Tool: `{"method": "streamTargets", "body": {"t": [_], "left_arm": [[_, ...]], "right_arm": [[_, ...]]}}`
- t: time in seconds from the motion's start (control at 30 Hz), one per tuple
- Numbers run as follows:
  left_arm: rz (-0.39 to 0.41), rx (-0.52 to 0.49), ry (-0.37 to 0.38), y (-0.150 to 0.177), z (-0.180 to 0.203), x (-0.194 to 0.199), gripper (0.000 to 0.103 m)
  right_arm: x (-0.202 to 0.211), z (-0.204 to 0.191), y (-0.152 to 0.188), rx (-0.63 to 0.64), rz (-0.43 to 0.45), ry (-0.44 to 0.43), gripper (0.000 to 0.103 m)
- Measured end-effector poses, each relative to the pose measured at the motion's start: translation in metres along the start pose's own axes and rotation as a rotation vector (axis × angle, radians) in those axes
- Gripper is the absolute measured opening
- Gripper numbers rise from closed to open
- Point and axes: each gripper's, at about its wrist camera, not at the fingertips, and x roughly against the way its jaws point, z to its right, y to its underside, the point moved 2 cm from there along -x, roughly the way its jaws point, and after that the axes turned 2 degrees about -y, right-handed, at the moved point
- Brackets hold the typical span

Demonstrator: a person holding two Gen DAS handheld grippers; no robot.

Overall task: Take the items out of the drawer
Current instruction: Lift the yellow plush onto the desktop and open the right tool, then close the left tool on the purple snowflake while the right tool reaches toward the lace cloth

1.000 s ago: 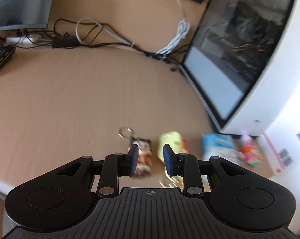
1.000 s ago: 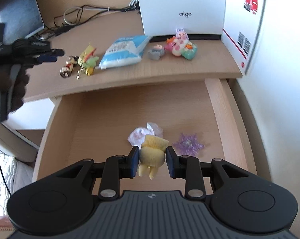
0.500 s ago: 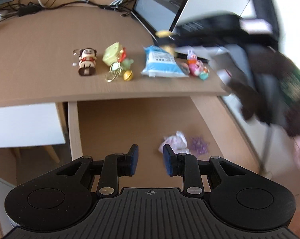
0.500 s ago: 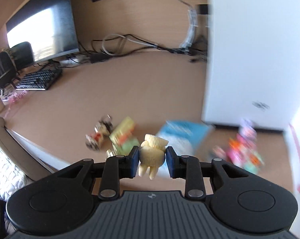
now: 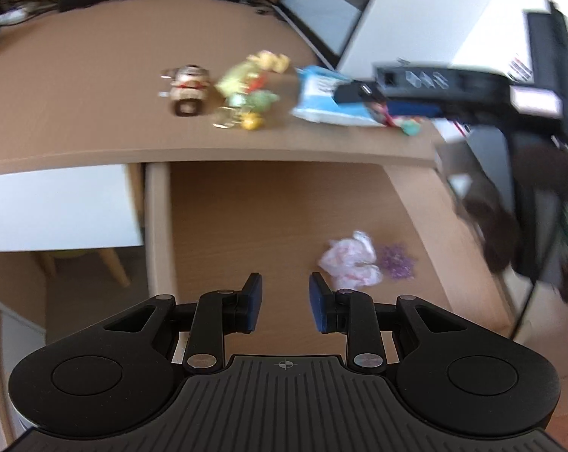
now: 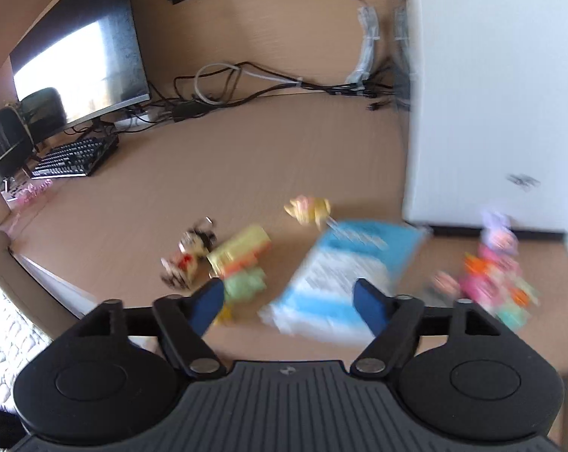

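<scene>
The open wooden drawer (image 5: 246,207) holds a crumpled pink-white wrapper (image 5: 349,260) and a purple snowflake piece (image 5: 397,261). My left gripper (image 5: 284,303) hangs open over the drawer, just left of the wrapper, with nothing between its fingers. My right gripper (image 6: 289,303) is wide open above the desk (image 6: 246,158). The small yellow plush toy (image 6: 309,209) lies on the desk beyond it, beside the blue-white packet (image 6: 340,267). In the left wrist view the yellow plush (image 5: 270,60) lies behind the other toys, and the right gripper (image 5: 363,94) hovers over the packet (image 5: 321,94).
On the desk lie a cartoon figure keychain (image 6: 187,254), a yellow-green toy (image 6: 242,260) and pink toys (image 6: 495,278). A white computer case (image 6: 491,94) stands at the right. A monitor (image 6: 80,64), a keyboard (image 6: 72,158) and cables (image 6: 246,86) fill the back. A dark sleeve (image 5: 540,218) is at the drawer's right.
My right gripper has opened and let go of the yellow plush, which now lies on the desk. My left gripper has dropped lower over the drawer, nearer the wrapper.
</scene>
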Motion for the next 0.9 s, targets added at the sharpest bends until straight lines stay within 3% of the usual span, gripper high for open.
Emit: {"method": "streamTargets", "body": {"t": [0.23, 0.33, 0.57, 0.73, 0.8, 0.9], "left_arm": [[-0.069, -0.05, 0.046, -0.004, 0.028, -0.036, 0.03], [-0.083, -0.124, 0.071, -0.007, 0.046, -0.047, 0.03], [-0.146, -0.28, 0.148, -0.008, 0.094, -0.084, 0.03], [-0.174, -0.368, 0.203, -0.013, 0.138, -0.117, 0.03], [-0.197, -0.411, 0.199, -0.015, 0.155, -0.136, 0.03], [-0.2, -0.401, 0.127, -0.019, 0.168, -0.165, 0.03]], "right_arm": [[0.067, 0.03, 0.082, -0.025, -0.018, 0.159, 0.091], [0.087, 0.044, 0.118, -0.109, -0.041, 0.187, 0.103], [0.123, 0.04, 0.177, -0.186, -0.006, 0.285, 0.103], [0.137, 0.031, 0.203, -0.164, 0.059, 0.425, 0.103], [0.139, 0.032, 0.211, -0.195, 0.044, 0.426, 0.103], [0.142, 0.036, 0.22, -0.238, 0.025, 0.437, 0.103]]}}
